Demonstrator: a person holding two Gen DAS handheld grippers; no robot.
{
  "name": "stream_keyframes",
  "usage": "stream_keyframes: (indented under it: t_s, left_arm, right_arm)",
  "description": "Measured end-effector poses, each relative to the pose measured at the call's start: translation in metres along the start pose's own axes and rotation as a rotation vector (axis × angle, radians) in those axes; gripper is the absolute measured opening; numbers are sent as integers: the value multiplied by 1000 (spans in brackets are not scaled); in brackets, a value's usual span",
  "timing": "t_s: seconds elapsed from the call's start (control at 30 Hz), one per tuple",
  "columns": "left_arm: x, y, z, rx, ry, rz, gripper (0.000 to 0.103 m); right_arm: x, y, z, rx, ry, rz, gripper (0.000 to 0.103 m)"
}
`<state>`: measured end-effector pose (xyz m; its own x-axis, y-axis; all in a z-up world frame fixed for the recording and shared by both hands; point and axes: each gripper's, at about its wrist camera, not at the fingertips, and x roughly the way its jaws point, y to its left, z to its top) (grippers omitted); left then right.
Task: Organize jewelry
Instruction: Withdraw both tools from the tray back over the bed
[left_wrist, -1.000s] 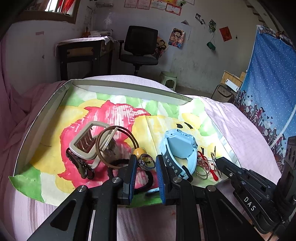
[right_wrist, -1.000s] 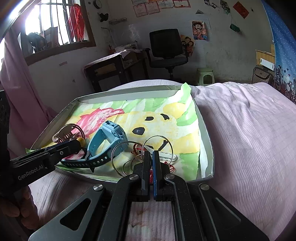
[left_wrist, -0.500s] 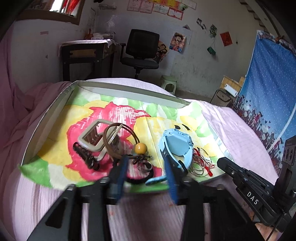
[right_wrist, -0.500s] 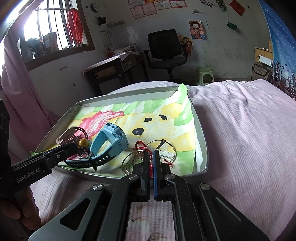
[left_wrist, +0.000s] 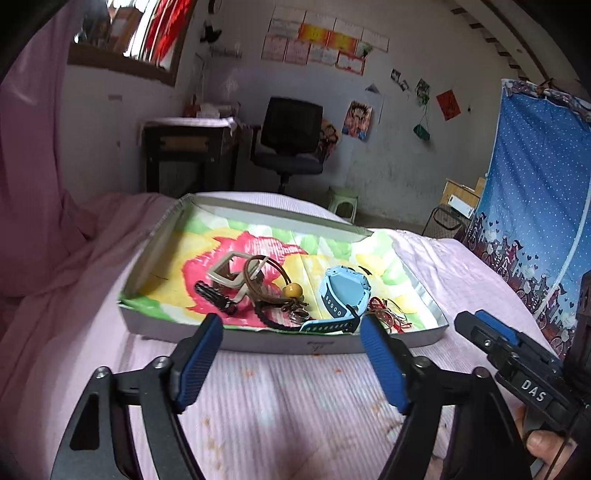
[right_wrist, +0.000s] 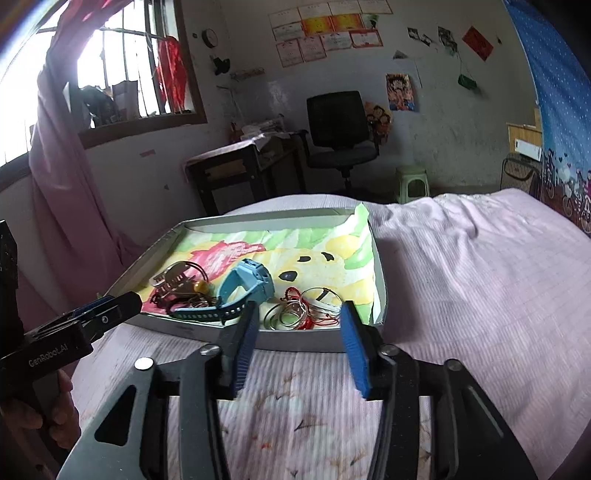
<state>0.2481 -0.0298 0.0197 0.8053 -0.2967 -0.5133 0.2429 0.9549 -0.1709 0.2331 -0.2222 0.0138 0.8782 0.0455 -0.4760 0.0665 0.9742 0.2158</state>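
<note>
My left claw (left_wrist: 290, 334) wide, empty. Right claw (right_wrist: 297, 317) wide, empty, nearer rings (right_wrist: 291, 314) at 12 o'clock; watch (right_wrist: 245, 286) at 11, strap crosswise.

left gripper (left_wrist: 291, 332): jaws wide apart (nothing between) | right gripper (right_wrist: 297, 321): jaws wide apart

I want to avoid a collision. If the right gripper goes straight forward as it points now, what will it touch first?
Probably the near wall of the tray, which stands directly ahead of the open right gripper. If it passes above that wall, the thin metal rings just behind come next. Depth is unclear.
</note>
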Motion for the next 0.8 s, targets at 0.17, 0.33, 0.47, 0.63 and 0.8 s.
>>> stream_keyframes:
  t_s: [0.17, 0.33, 0.47, 0.63, 0.8]
  left_arm:
    - [-28, 5, -12, -6, -53, 9, 94]
    - [-50, 11, -25, 0, -97, 15, 100]
    - [-66, 12, -37, 12, -127, 24, 102]
    - [-84, 16, -50, 26, -153, 35, 102]
    - [-103, 21, -66, 28, -183, 36, 102]
  right_arm:
    - [-27, 3, -5, -19, -42, 6, 66]
    - [-50, 7, -15, -21, -75, 14, 79]
    - [-66, 11, -23, -23, -105, 29, 89]
    - [-82, 21, -36, -46, -133, 41, 94]
    - [-99, 29, -50, -63, -161, 38, 99]
